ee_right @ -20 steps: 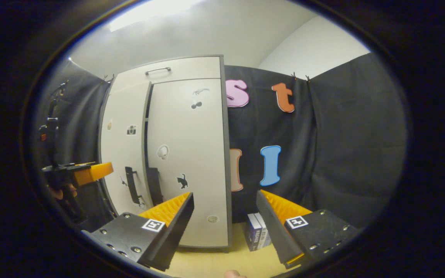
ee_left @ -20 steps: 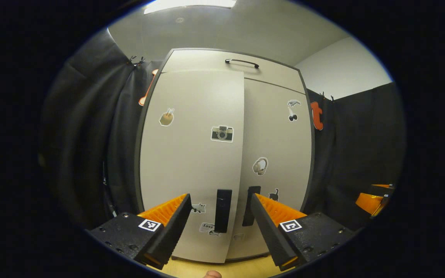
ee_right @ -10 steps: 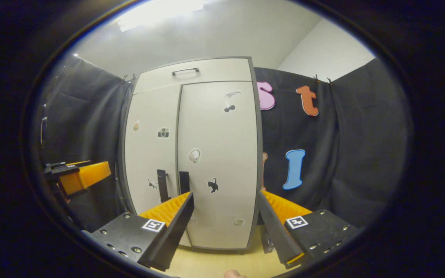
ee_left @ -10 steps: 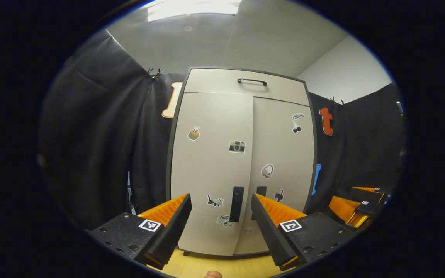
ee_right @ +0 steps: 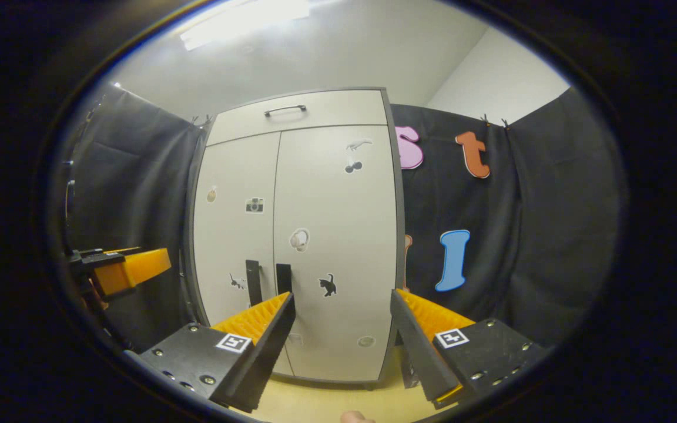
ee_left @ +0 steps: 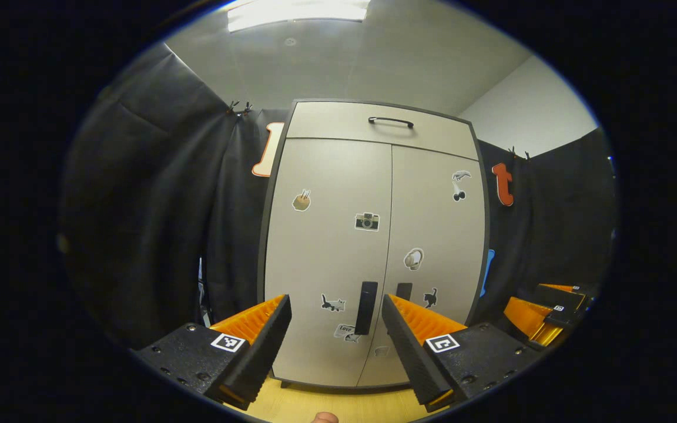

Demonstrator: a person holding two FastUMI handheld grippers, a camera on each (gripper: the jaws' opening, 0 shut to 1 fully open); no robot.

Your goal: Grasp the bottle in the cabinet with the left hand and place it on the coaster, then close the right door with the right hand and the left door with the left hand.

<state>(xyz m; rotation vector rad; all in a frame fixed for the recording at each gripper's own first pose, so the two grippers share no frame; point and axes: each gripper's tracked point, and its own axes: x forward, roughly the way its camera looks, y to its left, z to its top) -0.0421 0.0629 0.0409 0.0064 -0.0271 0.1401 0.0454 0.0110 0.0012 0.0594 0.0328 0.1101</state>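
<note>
Left gripper: nearest of all, fingers spread wide with nothing between them, held back from the cabinet and aimed at the seam between the doors. It looks drawn off because its push is done.
Right gripper: fingers also wide and empty, pointed at the right door from a little to the right, clear of it. From the left gripper view it sits low at the far right.
Counter: a pale wooden strip under both grippers, running up to the cabinet's foot at the back edge.
Left door: flush with the frame, its dark handle just beside the seam.
Right door: flush too, its handle close beside the other; no gap shows between the doors.
Cabinet: upright against the black cloth wall, a drawer with a bar handle above the doors.
Bottle and coaster: I cannot tell where they are; likely lower on the counter.
Stage: judged from the shut doors, the closing steps look finished.
</note>
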